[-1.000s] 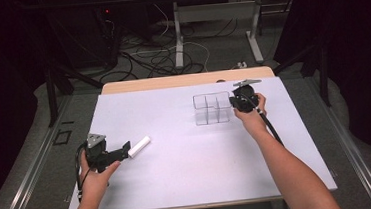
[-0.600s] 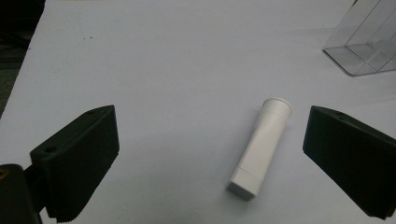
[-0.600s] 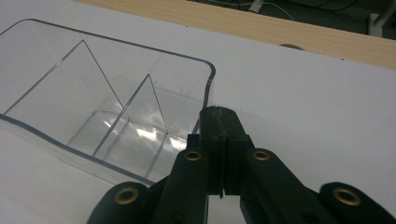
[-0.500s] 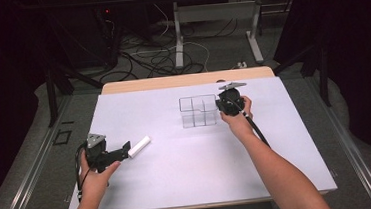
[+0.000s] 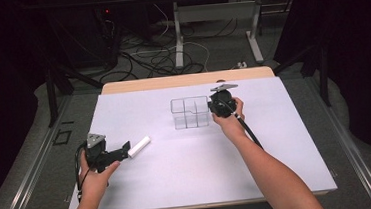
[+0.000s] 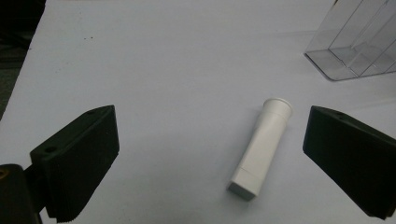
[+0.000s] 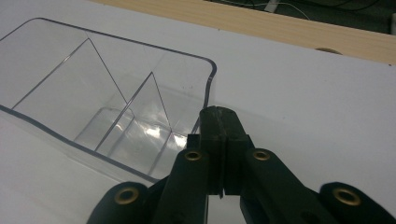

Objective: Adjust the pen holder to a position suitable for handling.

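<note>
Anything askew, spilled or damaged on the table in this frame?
Nothing stands out. The clear organizer stands upright with the right gripper shut on its wall; the white tube lies intact between the open left gripper's jaws.

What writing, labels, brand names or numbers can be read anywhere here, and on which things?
None: no readable text stands on anything.
White tube: plain, no print on the side that shows.
Clear divided organizer: bare plastic, no label.
Left gripper and right gripper: black jaws carry no marking.
White table cover: blank.
</note>
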The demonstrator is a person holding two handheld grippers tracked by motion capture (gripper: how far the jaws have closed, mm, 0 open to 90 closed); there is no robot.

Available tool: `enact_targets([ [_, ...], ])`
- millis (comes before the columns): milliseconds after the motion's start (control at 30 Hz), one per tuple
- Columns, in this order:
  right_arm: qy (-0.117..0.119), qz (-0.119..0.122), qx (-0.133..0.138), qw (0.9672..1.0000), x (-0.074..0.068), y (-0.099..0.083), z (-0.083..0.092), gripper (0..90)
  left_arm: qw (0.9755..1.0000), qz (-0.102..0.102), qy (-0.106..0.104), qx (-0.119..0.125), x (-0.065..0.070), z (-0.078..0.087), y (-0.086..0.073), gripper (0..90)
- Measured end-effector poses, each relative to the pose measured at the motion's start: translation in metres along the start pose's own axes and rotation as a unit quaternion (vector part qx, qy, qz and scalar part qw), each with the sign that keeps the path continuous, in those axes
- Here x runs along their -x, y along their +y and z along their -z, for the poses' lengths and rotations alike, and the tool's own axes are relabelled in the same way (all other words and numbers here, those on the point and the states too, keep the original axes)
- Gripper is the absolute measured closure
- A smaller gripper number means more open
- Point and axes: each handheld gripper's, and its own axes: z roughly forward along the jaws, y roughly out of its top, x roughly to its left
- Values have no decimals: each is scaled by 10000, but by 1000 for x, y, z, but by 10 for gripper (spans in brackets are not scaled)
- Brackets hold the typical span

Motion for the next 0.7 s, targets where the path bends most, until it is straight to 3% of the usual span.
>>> enact_targets([
  [133,7,-11,4,10000,1,0,0,900,10000,-14,3,-14,-1,0,0,35],
  [300,79,-55,9,10000,4,1,3,837,10000,6,17,24,-1,0,-1,35],
  [600,346,8,174,9993,10,0,24,721,10000,15,34,-34,-1,0,-1,35],
  [700,414,-81,188,9989,10,-3,32,664,10000,4,37,-52,0,0,-1,36],
])
